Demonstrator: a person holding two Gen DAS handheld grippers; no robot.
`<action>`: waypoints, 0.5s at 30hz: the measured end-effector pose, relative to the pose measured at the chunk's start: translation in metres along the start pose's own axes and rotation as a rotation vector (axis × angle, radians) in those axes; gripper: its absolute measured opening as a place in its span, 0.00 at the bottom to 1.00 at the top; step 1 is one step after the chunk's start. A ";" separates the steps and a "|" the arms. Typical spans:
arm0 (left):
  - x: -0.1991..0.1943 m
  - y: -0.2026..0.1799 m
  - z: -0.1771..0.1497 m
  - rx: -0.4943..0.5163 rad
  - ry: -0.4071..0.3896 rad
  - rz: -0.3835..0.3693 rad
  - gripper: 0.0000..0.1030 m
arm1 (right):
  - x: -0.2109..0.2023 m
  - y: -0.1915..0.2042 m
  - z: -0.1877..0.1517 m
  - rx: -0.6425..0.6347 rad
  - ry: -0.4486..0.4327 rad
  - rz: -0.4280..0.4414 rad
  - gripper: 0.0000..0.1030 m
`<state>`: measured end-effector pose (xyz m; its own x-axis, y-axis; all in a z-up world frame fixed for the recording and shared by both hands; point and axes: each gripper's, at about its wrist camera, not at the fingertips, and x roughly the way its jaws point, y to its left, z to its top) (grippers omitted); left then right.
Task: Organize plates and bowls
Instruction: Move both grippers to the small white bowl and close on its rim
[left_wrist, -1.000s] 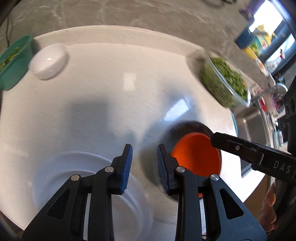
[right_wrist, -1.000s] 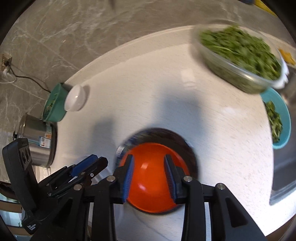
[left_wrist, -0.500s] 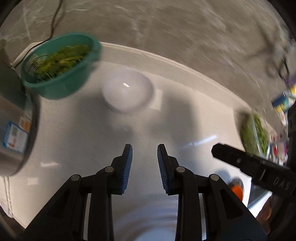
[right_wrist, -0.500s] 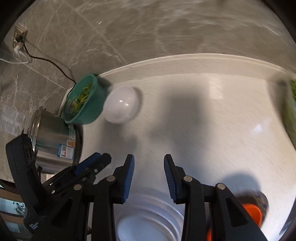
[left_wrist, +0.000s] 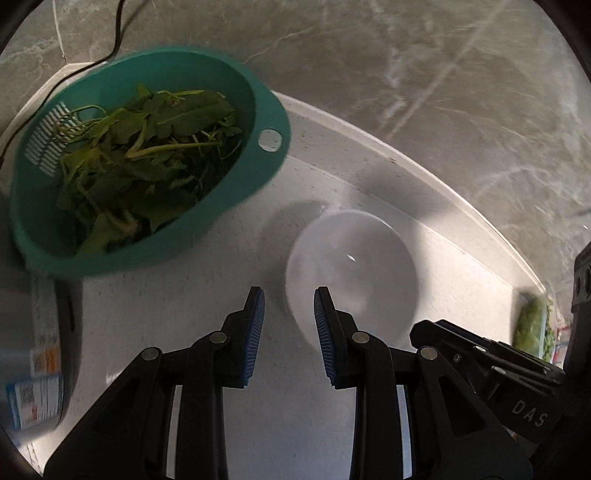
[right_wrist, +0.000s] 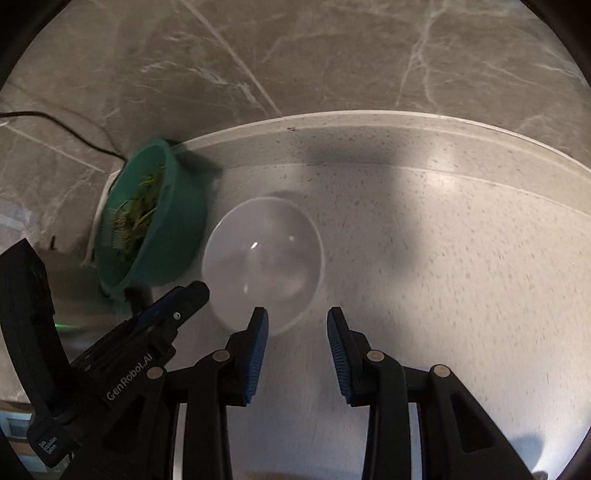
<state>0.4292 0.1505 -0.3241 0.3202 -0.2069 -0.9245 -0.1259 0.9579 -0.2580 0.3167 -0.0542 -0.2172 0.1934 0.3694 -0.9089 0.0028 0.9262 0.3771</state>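
An empty white bowl (left_wrist: 351, 273) stands on the pale counter, close to the right of a teal colander (left_wrist: 140, 158) filled with green leaves. My left gripper (left_wrist: 288, 295) hovers at the bowl's left rim, open, with nothing held. My right gripper (right_wrist: 297, 317) hangs just in front of the white bowl (right_wrist: 262, 258), at its near right side, open and empty too. Each gripper shows in the other's view: the right gripper (left_wrist: 480, 354) at the lower right, the left gripper (right_wrist: 177, 306) at the lower left, beside the teal colander (right_wrist: 147, 214).
A steel pot with a paper label (left_wrist: 37, 369) stands at the left edge, below the colander. A clear container of greens (left_wrist: 532, 325) sits far right. A grey marble wall (right_wrist: 332, 55) backs the counter, with a black cable (right_wrist: 74, 136) running behind the colander.
Both grippers have swept left along the counter, away from the orange bowl and over a white plate, to the white bowl and colander. The orange bowl and plate have left view.
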 end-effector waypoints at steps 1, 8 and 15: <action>0.006 -0.001 0.002 0.000 0.013 -0.001 0.26 | 0.004 -0.001 0.003 0.000 0.002 -0.015 0.35; 0.038 0.002 0.016 0.012 0.042 0.002 0.26 | 0.027 -0.012 0.015 0.018 0.025 -0.041 0.36; 0.055 -0.002 0.015 0.030 0.047 -0.027 0.26 | 0.047 -0.013 0.018 0.024 0.061 -0.037 0.33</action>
<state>0.4609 0.1397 -0.3706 0.2786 -0.2415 -0.9295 -0.0893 0.9572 -0.2755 0.3436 -0.0500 -0.2615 0.1329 0.3398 -0.9311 0.0327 0.9374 0.3468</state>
